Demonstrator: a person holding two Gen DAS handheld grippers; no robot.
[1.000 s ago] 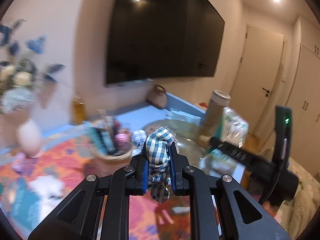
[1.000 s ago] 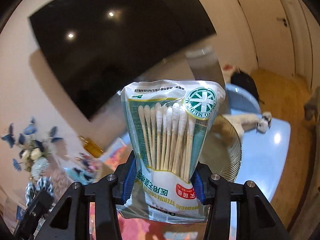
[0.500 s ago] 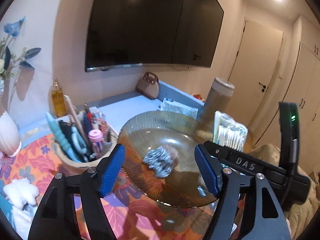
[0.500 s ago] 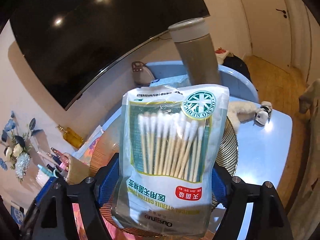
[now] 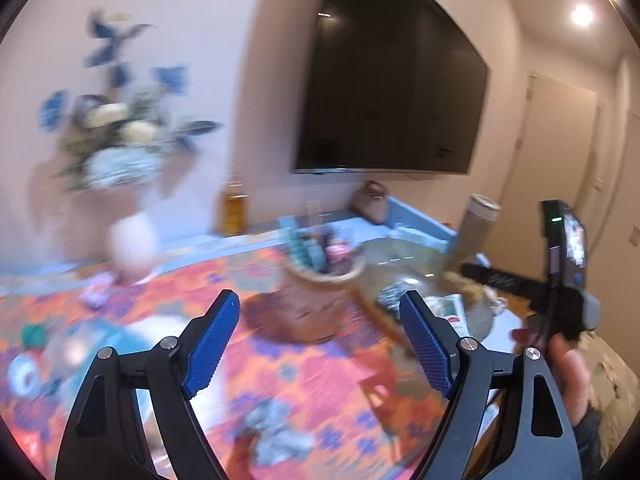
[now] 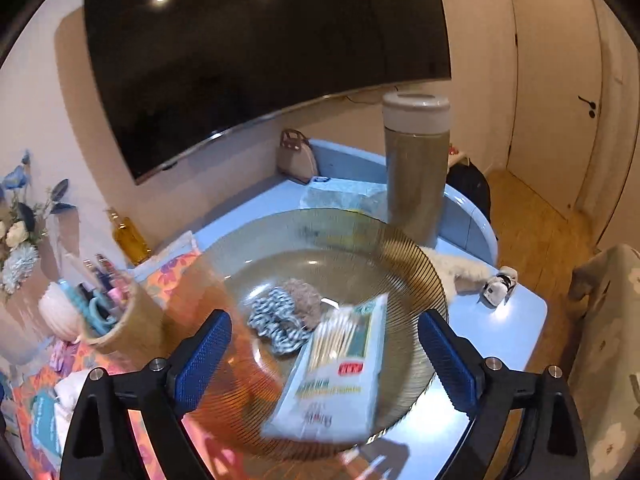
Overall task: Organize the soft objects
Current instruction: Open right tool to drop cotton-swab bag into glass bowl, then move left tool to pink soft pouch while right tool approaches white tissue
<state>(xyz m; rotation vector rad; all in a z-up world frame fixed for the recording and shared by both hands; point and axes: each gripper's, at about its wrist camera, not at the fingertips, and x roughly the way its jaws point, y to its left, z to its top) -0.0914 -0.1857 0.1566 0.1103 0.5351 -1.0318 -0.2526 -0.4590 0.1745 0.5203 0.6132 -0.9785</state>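
Tongs (image 6: 324, 354) tilted down, jaws opening

A: What sits in the ribbed amber glass bowl (image 6: 416, 264)?

B: Three soft items. A blue-and-white checked scrunchie (image 6: 276, 326), crumpled, lies near the bowl's middle. A fuzzy tan scrunchie (image 6: 306, 298) touches it on the far side.

A: And the packet?

B: A clear packet of cotton swabs (image 6: 336, 372), green and white print with a red label, lies tilted against the bowl's near inner wall, its upper corner over the checked scrunchie. It is motion-blurred, so finer print is unreadable.
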